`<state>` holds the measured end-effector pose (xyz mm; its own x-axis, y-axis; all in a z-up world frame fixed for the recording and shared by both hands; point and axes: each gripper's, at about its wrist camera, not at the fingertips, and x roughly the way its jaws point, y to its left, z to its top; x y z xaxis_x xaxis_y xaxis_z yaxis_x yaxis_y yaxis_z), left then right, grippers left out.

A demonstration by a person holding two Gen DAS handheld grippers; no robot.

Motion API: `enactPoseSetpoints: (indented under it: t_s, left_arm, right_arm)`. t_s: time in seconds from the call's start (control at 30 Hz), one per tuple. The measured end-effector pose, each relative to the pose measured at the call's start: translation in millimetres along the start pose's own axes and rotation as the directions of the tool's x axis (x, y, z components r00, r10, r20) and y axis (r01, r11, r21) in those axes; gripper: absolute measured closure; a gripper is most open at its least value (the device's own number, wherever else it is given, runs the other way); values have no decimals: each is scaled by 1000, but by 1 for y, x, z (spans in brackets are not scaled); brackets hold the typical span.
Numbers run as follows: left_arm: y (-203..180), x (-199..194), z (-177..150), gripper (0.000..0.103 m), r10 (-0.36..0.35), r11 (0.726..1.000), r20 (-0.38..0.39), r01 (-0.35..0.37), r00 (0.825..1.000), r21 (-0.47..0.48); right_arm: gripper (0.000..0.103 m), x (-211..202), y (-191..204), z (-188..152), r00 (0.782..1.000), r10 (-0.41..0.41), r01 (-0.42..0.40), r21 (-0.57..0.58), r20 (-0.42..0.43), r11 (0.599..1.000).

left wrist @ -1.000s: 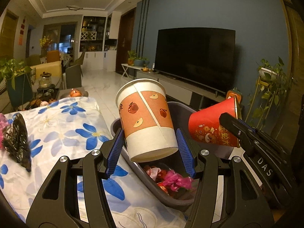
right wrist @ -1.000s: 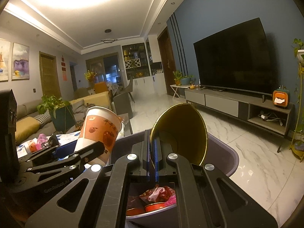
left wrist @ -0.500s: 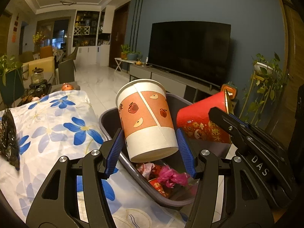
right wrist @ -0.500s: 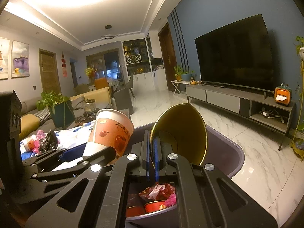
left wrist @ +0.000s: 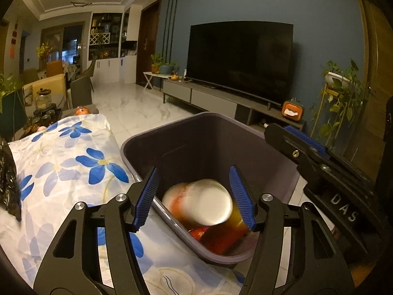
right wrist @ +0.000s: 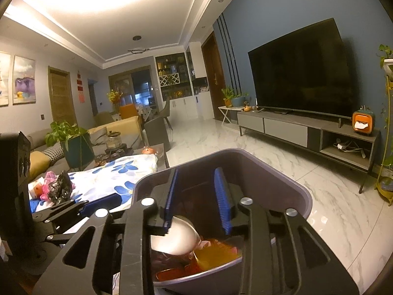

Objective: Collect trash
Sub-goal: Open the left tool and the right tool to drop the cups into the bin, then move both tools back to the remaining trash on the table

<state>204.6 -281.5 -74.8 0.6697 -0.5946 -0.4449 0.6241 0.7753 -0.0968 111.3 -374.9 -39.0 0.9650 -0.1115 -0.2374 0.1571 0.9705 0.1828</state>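
A dark purple-grey trash bin [left wrist: 216, 132] [right wrist: 289, 186] stands at the edge of the flower-patterned table. Inside it lies an orange-and-white paper cup [left wrist: 199, 204] [right wrist: 172, 239], blurred by motion, on a red cup with a gold inside [left wrist: 226, 236] [right wrist: 213, 253] and other wrappers. My left gripper [left wrist: 194, 196] is open above the bin with nothing between its blue pads. My right gripper [right wrist: 197, 199] is open too, over the bin, and shows in the left wrist view [left wrist: 304, 145]. A black crumpled bag [left wrist: 8, 179] [right wrist: 60, 188] lies on the table at the left.
The blue-flower tablecloth [left wrist: 63, 162] covers the table left of the bin. Pink wrappers [right wrist: 41, 189] lie beside the black bag. A marble floor [right wrist: 319, 196], a TV stand [right wrist: 307, 132] and potted plants [left wrist: 343, 103] are beyond the bin.
Both grippers opened. The orange-and-white cup dropped from the left gripper and the red cup from the right gripper, both into the bin.
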Motion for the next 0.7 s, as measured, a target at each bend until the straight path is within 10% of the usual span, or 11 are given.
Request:
enactPoseSetpoints:
  t_s: [0.7]
  left_arm:
    - [50,-83,-14,16,263,955,72,-249,962,-161]
  right_arm:
    - [36,-18,16,-4,1000,7,-8,59,22,998]
